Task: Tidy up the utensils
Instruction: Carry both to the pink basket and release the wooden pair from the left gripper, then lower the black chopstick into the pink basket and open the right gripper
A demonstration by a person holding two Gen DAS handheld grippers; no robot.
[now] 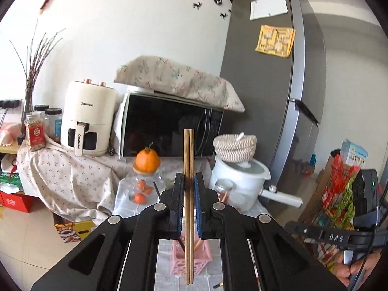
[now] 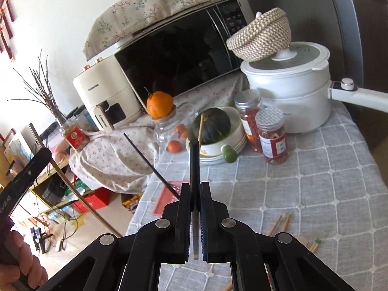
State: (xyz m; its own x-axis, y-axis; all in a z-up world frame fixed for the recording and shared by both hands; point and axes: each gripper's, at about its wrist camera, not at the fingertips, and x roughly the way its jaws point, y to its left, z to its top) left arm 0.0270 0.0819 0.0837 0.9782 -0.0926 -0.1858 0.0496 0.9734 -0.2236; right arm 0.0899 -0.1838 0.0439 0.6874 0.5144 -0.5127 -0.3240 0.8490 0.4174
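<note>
Two grips: left gripper (image 1: 188,181) pinches pale wooden chopsticks (image 1: 188,160), right gripper (image 2: 194,189) a black chopstick (image 2: 194,167); lower each upright (tips first) into the pink lattice holder (image 1: 189,259).

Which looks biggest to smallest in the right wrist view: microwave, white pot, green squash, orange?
1. microwave
2. white pot
3. green squash
4. orange
The squash sits nearer the camera, so its lead over the orange is unsure.

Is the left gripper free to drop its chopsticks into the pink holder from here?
Probably yes: the left gripper holds the wooden chopsticks upright, and the pink holder sits just below with its top open.
</note>
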